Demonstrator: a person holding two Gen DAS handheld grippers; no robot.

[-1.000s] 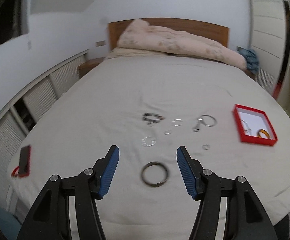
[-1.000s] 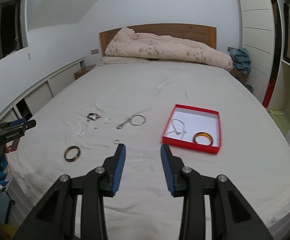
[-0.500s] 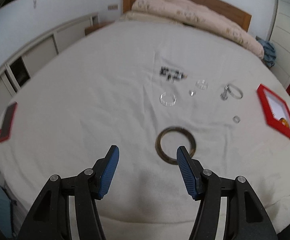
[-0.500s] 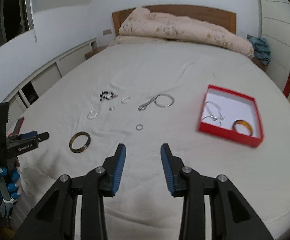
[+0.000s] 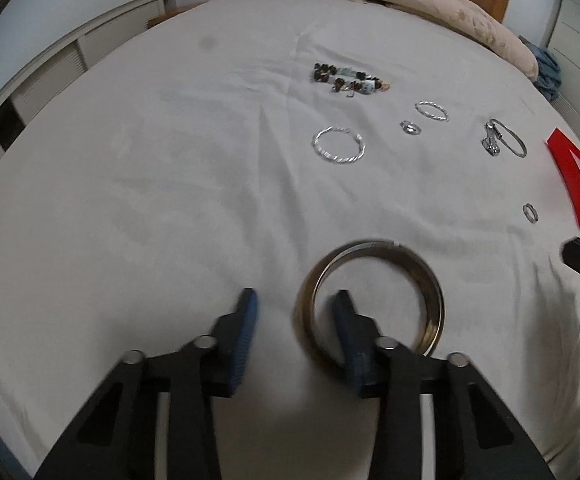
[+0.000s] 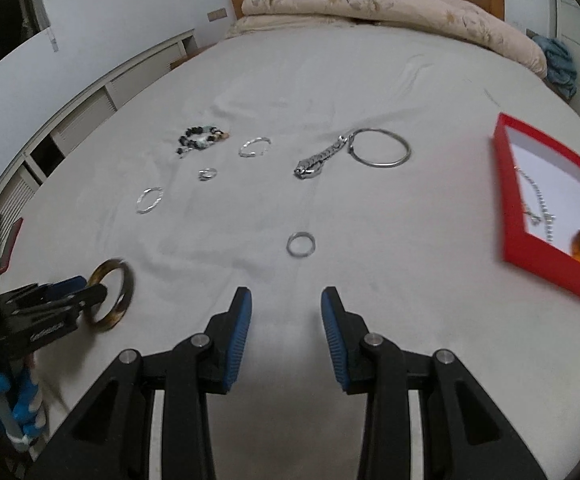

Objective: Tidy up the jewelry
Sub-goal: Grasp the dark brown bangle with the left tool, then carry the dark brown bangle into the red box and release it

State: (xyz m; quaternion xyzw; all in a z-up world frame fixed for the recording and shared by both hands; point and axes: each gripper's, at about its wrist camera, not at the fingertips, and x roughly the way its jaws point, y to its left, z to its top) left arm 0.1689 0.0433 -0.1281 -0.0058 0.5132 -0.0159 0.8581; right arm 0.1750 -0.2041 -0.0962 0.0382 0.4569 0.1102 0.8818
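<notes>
Motion blur smears the brown tortoiseshell bangle and the left gripper, whose closing jaws straddle its rim, while the red cardboard box runs off frame.

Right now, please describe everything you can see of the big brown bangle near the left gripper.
The brown bangle is a thick, glossy ring, mottled dark brown and amber like tortoiseshell resin. It looks whole and rests on the white bedsheet near the bed's front edge. The left gripper straddles its near rim: one blue finger sits inside the ring, the other outside. The jaws are closing on that rim. Whether the pads press it yet, I cannot tell.
</notes>
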